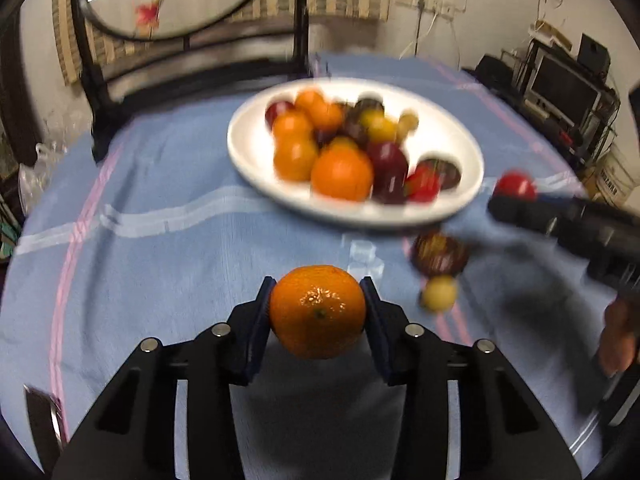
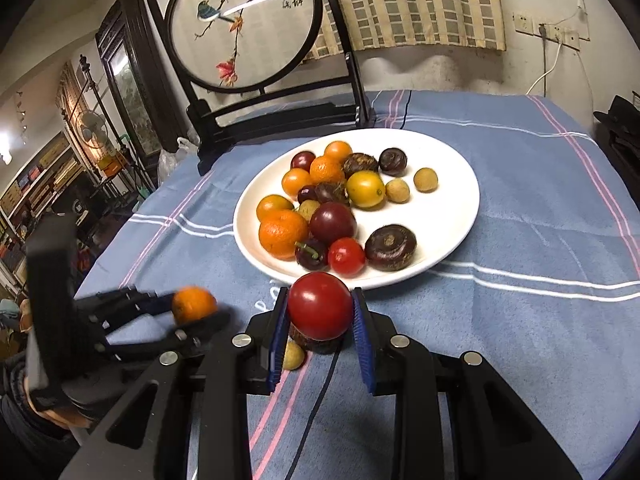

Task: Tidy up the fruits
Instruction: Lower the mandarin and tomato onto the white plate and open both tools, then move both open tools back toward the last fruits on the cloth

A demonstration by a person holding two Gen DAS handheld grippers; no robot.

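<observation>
The left gripper (image 1: 318,312) pinches an orange (image 1: 318,311) in its jaws above the bench (image 1: 160,272). The right gripper (image 2: 320,316) clamps a tomato (image 2: 320,306) just short of the plate (image 2: 452,148), probably so each fruit can be sorted apart.

Behind the table we see a dark wooden stand (image 2: 280,116) holding a round embroidered screen (image 2: 244,20) — birds on a flowering branch. A striped cloth (image 2: 416,4) hangs on the wall beside it, with wall sockets (image 2: 548,30) and a white cable (image 2: 546,72) further right — shelves (image 2: 36,184) at far left.
</observation>
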